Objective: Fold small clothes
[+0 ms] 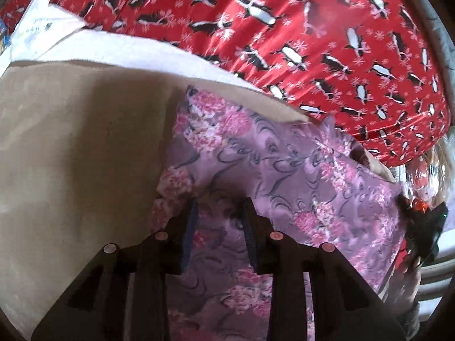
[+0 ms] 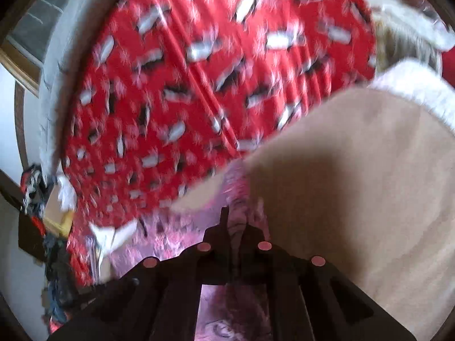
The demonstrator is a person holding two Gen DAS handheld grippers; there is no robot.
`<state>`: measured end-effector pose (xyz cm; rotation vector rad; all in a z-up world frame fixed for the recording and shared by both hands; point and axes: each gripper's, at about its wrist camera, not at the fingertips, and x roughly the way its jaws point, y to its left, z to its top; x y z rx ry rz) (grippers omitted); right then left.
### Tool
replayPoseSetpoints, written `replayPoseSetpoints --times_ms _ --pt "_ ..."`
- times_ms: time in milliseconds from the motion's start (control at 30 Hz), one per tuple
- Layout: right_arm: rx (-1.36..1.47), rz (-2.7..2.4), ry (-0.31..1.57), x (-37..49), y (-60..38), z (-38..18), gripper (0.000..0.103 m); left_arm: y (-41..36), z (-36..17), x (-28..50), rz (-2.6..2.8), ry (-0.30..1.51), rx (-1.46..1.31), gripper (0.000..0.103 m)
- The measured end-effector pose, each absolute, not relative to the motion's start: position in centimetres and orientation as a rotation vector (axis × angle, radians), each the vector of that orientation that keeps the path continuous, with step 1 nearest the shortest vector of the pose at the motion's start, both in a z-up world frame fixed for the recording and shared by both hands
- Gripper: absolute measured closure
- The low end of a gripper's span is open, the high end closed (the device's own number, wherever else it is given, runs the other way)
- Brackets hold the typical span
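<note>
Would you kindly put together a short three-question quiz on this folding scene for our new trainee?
1. True or false: the right tongs are shut on the pink floral garment.
2. Multiple choice: the bedspread behind the work is A) plain blue, B) red with penguins, C) green striped.
3. Short answer: how do the left tongs stand, and where?

Key
1. True: a gather of the fabric runs up between the closed fingers.
2. B.
3. Open, fingers apart over the garment, which lies on a beige cloth; contact cannot be told.
</note>
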<state>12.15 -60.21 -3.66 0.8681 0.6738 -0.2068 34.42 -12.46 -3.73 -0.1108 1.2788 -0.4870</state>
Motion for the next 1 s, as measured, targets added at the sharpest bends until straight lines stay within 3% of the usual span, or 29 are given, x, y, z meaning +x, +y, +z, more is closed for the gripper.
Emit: replayPoseSetpoints --times_ms 100,167,233,267,400,500,633,667,700,733,767,833,933,1000 --pt "0.868 -0.276 0.888 13.0 -60.4 -6.3 0.093 -10.9 -2.7 34.2 -0.506 1.293 -0.177 0.074" --pt "0.884 -0.252 0.848 11.3 -60.0 -5.8 0.087 -8.8 -1.8 33.1 -0.554 1.282 -0.211 0.071" --pt "0.928 -0.200 0.799 8.4 -59.7 -5.0 0.067 -6.8 -1.1 31.6 -0.593 1.277 -0.237 0.062" --pt "0.941 -0.170 0.802 6.9 -59.3 -5.0 0.051 -5.4 -1.0 30.5 -0.620 1.275 -0.264 0.058" --pt "0.952 -0.118 0.818 1.5 -57.6 -5.3 0.047 -2.0 -1.8 26.9 -0.688 1.306 -0.360 0.058" --pt "1.003 -0.125 0.805 -1.9 -57.0 -6.2 0.038 -1.0 -3.2 24.4 -0.728 1.340 -0.434 0.053" --pt "1.045 -0.116 0.796 -3.7 -55.8 -6.8 0.038 -1.8 -4.8 21.7 -0.727 1.383 -0.453 0.049" --pt "1.042 -0.104 0.793 -3.5 -55.5 -6.7 0.045 -2.1 -4.6 21.3 -0.703 1.366 -0.421 0.055" --pt "1.039 -0.077 0.798 -3.1 -55.0 -6.5 0.071 -2.4 -4.3 21.1 -0.658 1.346 -0.386 0.068" --pt "1.017 -0.068 0.812 -2.7 -54.6 -6.1 0.090 -2.6 -4.1 21.2 -0.629 1.340 -0.376 0.094" --pt "0.979 -0.078 0.832 -2.4 -54.1 -5.6 0.096 -2.4 -3.9 21.4 -0.620 1.338 -0.393 0.098" --pt "0.938 -0.073 0.784 -2.4 -53.9 -3.5 0.097 -1.8 -2.6 21.4 -0.593 1.294 -0.407 0.101" --pt "0.908 -0.095 0.648 -3.8 -54.7 -0.2 0.098 -2.2 -1.9 21.1 -0.488 1.264 -0.221 0.103" --pt "0.885 -0.129 0.672 -3.8 -55.3 -0.7 0.098 -2.4 -2.7 21.1 -0.451 1.299 -0.164 0.103"
